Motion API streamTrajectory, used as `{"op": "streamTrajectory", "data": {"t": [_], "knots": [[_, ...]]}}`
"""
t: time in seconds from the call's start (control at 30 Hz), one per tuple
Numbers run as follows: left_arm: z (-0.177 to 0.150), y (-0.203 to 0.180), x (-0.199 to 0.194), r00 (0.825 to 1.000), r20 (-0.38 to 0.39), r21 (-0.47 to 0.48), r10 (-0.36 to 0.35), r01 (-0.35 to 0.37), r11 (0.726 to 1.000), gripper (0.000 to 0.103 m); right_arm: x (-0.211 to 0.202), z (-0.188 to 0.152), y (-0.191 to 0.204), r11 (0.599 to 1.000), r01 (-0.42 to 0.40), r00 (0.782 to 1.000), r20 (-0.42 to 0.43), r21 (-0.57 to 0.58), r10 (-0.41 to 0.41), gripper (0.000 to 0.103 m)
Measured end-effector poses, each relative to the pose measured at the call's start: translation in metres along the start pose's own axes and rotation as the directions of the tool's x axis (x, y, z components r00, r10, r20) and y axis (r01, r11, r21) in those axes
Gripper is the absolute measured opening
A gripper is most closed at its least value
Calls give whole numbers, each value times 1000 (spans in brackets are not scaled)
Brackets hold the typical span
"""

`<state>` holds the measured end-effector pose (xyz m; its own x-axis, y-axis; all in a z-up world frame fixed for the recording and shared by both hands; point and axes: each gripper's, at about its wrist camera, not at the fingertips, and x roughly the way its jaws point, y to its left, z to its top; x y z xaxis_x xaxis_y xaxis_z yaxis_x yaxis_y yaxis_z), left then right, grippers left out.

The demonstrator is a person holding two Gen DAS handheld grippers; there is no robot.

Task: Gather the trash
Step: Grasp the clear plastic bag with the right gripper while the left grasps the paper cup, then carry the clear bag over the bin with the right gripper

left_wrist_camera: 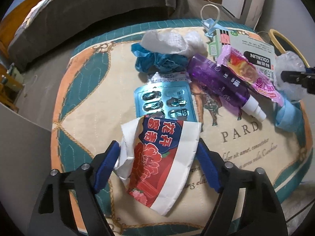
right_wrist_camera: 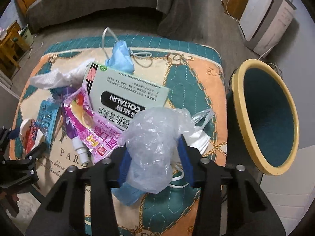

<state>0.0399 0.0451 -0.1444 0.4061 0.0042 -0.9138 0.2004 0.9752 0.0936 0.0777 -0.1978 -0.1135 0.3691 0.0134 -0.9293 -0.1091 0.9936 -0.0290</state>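
Clear plastic bag sits squeezed between the right gripper jaws, which grip it; the crushed paper cup lies between the left gripper jaws, both pads touching it.

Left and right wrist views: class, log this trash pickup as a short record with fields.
surface: patterned cushion
left gripper: closed on crushed paper cup
right gripper: closed on clear plastic bag
bin: beside the cushion, tilted, looks empty
other trash: purple spray bottle, medicine box, blister pack
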Motion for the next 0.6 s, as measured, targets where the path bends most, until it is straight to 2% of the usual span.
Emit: {"op": "streamTrajectory", "data": {"t": [0.2,0.4,0.6], "knots": [[2,7,-5,1000,12,-17,13,-12,1000,75,-15,8,-5,999,16,998,60,28,-17,33],[14,2,-30,993,107,0,42,-42,999,75,-35,19,-5,999,20,989,144,31,-24,31],[29,-5,-62,980,199,4,21,-22,1000,75,-58,29,-7,999,14,975,223,29,-20,31]]}}
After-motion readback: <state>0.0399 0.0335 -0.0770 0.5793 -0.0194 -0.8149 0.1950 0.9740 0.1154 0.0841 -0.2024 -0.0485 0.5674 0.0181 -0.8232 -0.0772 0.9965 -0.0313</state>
